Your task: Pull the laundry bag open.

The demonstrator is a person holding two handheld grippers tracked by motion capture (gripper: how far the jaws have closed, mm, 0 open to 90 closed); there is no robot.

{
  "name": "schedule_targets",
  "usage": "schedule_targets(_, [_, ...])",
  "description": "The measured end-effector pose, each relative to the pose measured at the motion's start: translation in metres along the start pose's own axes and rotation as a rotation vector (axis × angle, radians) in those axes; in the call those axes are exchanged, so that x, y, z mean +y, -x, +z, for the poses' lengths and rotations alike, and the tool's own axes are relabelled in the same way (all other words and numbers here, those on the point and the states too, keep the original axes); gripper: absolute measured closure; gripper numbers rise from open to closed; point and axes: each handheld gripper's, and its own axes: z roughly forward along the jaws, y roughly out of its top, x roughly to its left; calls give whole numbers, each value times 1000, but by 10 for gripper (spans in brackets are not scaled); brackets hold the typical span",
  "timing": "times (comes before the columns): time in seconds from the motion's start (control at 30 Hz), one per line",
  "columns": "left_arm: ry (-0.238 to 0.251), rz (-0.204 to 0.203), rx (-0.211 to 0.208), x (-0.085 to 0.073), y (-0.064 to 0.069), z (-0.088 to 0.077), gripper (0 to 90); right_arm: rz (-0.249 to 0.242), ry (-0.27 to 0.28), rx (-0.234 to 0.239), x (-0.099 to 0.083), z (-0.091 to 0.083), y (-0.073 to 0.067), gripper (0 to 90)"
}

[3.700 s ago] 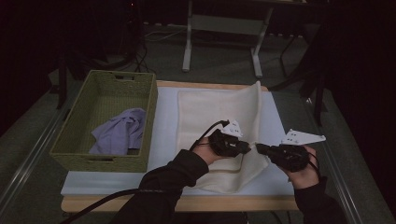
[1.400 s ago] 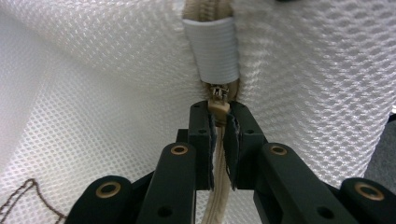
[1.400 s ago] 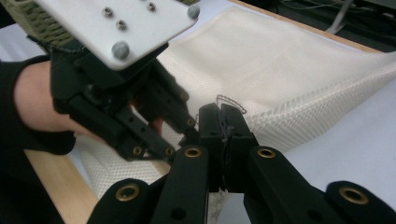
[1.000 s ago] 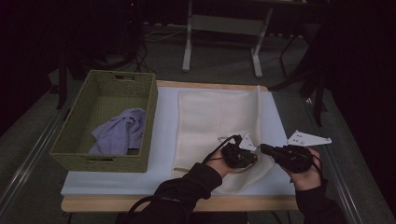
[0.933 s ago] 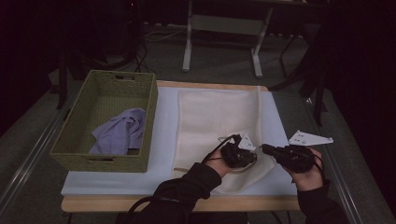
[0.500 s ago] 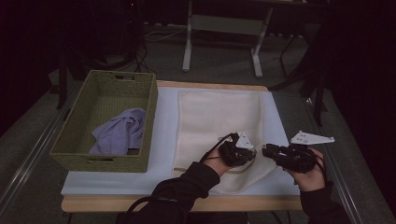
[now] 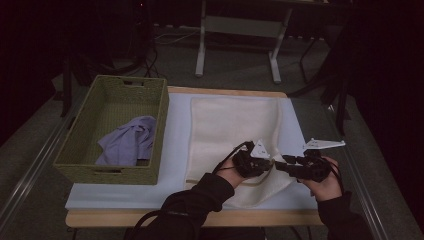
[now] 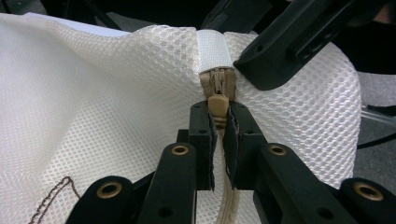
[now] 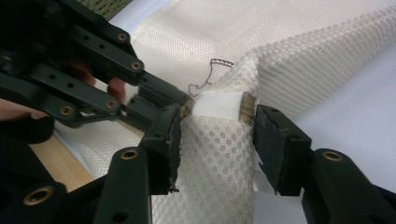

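A white mesh bag [image 7: 232, 125] lies flat on the table, its near right corner lifted between my two grippers. In the left gripper view my left gripper [image 8: 218, 119] is shut on the tan zipper pull [image 8: 217, 103], just below the white fabric tab [image 8: 213, 46]. My right gripper [image 9: 217, 135] faces it from the right, and its jaws have just been opening. The bag's tabbed end [image 9: 219, 106] stands between its pads, which no longer pinch it. In the high view the left gripper [image 7: 269, 162] and right gripper [image 7: 281, 161] meet tip to tip.
A green woven basket [image 7: 80, 150] with a crumpled lilac cloth [image 7: 127, 145] in it stands at the left of the table. The bag rests on a pale blue mat [image 7: 175, 150], and a wooden table edge [image 7: 200, 218] runs along the near side. Metal stand legs [image 7: 202, 45] rise behind the table.
Both grippers have come toward the near edge and the bag's raised right side now lies flat. In the last second the right gripper has shifted slightly right and lower.
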Motion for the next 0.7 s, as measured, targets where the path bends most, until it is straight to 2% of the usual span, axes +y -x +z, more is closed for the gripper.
schedule_targets(0.13, [7, 3, 0, 1, 1, -1, 819, 14, 0, 18, -2, 3, 7, 411])
schedule_targets(0.23, [-4, 10, -4, 2, 2, -1, 819, 13, -5, 49, -4, 4, 9, 424])
schedule_targets(0.37, [-5, 13, -4, 2, 2, 1, 819, 48, 28, 106, -2, 2, 13, 519])
schedule_targets(0.47, [-9, 16, 0, 2, 4, 2, 819, 79, 39, 124, 1, -1, 14, 656])
schedule_targets(0.5, [-9, 16, 0, 2, 4, 2, 819, 79, 39, 124, 1, -1, 14, 656])
schedule_targets(0.57, [-24, 20, 4, 2, 4, 4, 819, 71, 19, 113, 4, -1, 10, 807])
schedule_targets(0.7, [-44, 18, 3, -1, 6, 9, 819, 11, -4, 29, 10, -2, -2, 841])
